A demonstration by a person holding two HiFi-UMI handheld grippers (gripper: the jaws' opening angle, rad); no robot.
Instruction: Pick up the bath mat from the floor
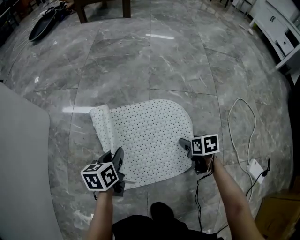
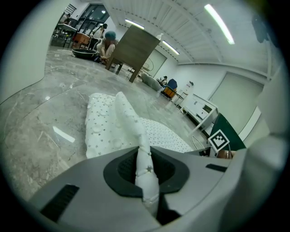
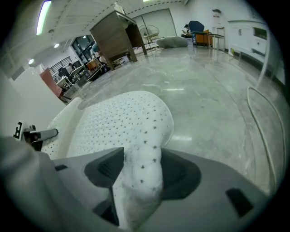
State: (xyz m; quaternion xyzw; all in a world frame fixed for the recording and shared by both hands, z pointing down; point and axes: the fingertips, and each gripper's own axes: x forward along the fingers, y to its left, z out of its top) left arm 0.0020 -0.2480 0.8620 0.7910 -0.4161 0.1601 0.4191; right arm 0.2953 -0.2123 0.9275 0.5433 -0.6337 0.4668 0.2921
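A white bath mat (image 1: 150, 133) with small dark dots lies on the grey marble floor, its left edge rolled over. My left gripper (image 1: 118, 158) is at the mat's near left corner and is shut on a raised strip of the mat (image 2: 136, 131), which runs up between the pads of the left gripper (image 2: 146, 171). My right gripper (image 1: 185, 144) is at the mat's near right edge. In the right gripper view a hump of mat (image 3: 140, 172) lies between the wide-set jaws with dark gaps beside it; the right gripper (image 3: 140, 179) is open.
A white cable (image 1: 241, 124) loops to a white adapter (image 1: 256, 169) on the floor at the right, beside a cardboard box (image 1: 277, 216). A white cabinet (image 1: 276, 23) stands at the far right, wooden table legs (image 1: 82, 14) at the far end, and a pale grey surface (image 1: 21, 168) at the left.
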